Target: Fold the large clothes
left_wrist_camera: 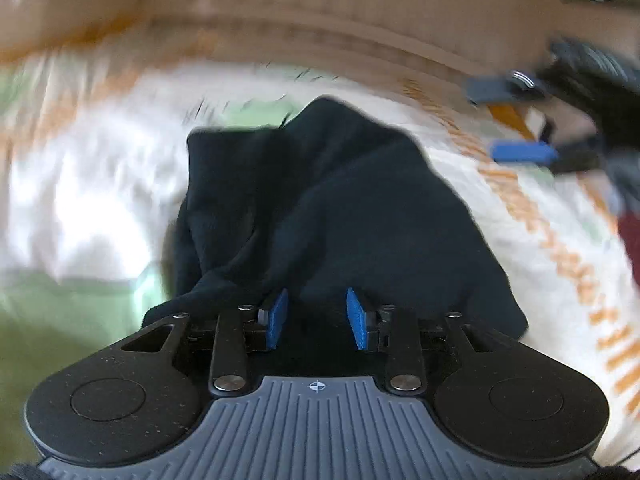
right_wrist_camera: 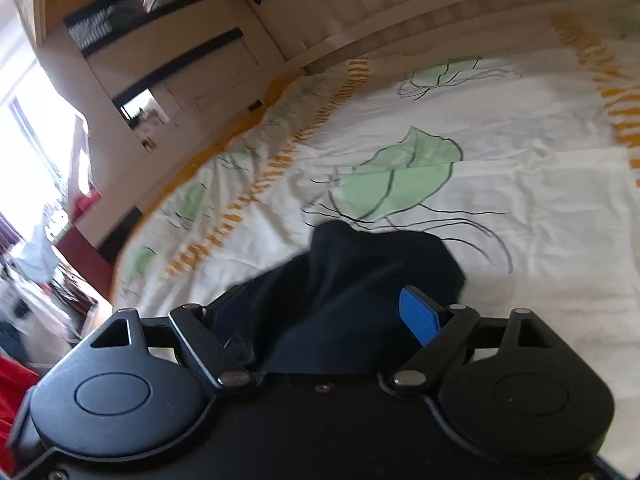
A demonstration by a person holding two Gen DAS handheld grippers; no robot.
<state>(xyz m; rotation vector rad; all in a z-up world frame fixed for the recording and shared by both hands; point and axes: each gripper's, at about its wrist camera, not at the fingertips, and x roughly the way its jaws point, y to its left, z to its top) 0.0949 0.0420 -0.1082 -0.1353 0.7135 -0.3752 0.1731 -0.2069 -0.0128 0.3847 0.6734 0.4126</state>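
A dark navy garment (left_wrist_camera: 340,200) lies bunched in a heap on the bed cover (left_wrist_camera: 100,180). My left gripper (left_wrist_camera: 318,318) sits at the heap's near edge. Its blue pads (left_wrist_camera: 278,318) stand a little apart with their inner faces bare, and dark cloth lies in the gap without being pinched. In the right wrist view the same garment (right_wrist_camera: 360,272) lies just ahead of my right gripper (right_wrist_camera: 326,316), whose jaws are spread wide over its near end. The right gripper (left_wrist_camera: 508,120) also shows at the upper right of the left wrist view, open and off the cloth.
The bed cover (right_wrist_camera: 520,200) is white with green leaves and orange stripes. A pale wooden bed frame (left_wrist_camera: 320,20) runs along the far side. A wardrobe with dark handles (right_wrist_camera: 180,60) stands beyond the bed's left end, and red cloth (right_wrist_camera: 12,392) lies at the lower left.
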